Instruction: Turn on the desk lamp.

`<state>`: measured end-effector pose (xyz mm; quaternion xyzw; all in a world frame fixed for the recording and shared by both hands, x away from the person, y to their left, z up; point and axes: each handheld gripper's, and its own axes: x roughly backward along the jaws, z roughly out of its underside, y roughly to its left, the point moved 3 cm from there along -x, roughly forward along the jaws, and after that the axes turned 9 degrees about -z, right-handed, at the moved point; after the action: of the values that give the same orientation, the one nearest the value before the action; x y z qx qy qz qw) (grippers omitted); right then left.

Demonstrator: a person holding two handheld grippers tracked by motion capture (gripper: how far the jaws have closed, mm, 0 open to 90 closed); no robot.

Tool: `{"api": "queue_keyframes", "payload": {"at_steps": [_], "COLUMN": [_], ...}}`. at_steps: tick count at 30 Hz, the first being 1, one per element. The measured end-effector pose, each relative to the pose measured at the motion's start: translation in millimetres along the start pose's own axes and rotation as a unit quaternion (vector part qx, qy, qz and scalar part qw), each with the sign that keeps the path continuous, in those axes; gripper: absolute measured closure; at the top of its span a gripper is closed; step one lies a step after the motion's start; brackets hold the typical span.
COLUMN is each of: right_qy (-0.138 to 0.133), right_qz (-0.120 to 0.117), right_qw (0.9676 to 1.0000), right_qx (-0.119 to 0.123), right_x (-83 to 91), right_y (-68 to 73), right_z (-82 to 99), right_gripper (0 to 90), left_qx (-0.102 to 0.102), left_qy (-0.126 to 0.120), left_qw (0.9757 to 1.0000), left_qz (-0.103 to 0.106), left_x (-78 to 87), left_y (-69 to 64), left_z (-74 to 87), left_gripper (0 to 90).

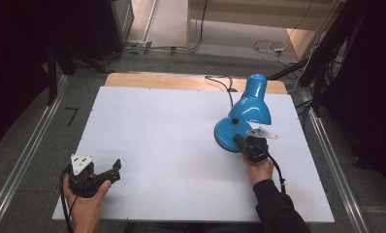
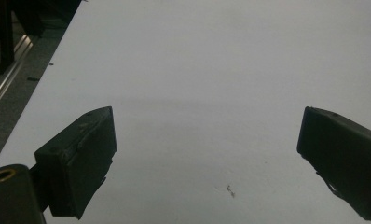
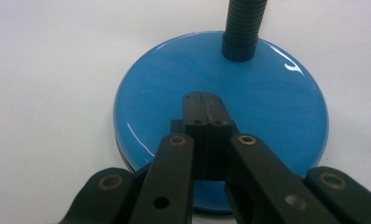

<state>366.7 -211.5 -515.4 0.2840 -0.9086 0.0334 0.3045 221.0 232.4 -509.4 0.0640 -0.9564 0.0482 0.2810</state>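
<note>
A blue desk lamp (image 1: 249, 104) stands at the right of the white table (image 1: 171, 131), its shade bent low over its round base (image 1: 225, 133). My right gripper (image 1: 239, 140) reaches in from the near side, tips over the base. In the right gripper view its jaws (image 3: 203, 100) are pressed together with nothing between them, resting over the glossy blue base (image 3: 267, 102) in front of the ribbed neck (image 3: 242, 28). A small black part (image 3: 176, 125) shows on the base beside the jaws. My left gripper (image 1: 114, 170) lies at the front left, open (image 2: 207, 140) above bare table.
The lamp's black cord (image 1: 225, 85) runs off the table's far edge. A wooden strip (image 1: 181, 80) borders the far side. Metal rails (image 1: 26, 155) flank the table on the floor, and the left edge (image 2: 44, 88) lies near my left gripper.
</note>
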Motion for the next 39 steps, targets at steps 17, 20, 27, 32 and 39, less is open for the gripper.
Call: {"api": "queue_keyframes", "payload": {"at_steps": [17,20,27,32,39], "right_qy": [0.0,0.0,0.0,0.002,0.011], "right_qz": [0.005,0.004,0.003,0.002,-0.004], "right_qw": [0.9998,0.9998,0.9998,0.9998,0.9998], "right_qx": [0.02,0.021,0.021,0.018,0.015], "right_x": [-0.1,-0.1,0.0,0.6,4.0], "right_y": [9.1,9.1,8.7,8.0,6.8], "right_z": [3.5,3.5,3.4,3.0,3.2], "right_gripper": [87.9,87.9,87.8,87.7,87.6], "left_qx": [0.0,0.002,0.002,0.003,0.003], "left_qy": [-0.001,-0.001,0.0,0.0,0.002], "left_qw": [1.0,1.0,1.0,1.0,1.0], "left_qz": [0.001,0.001,0.002,0.002,0.004], "left_x": [0.6,0.0,0.1,0.4,-0.4], "left_y": [0.0,0.7,0.6,1.2,1.1], "left_z": [-0.1,0.0,0.0,-0.1,0.0], "left_gripper": [5.6,5.6,5.6,5.6,5.6]}}
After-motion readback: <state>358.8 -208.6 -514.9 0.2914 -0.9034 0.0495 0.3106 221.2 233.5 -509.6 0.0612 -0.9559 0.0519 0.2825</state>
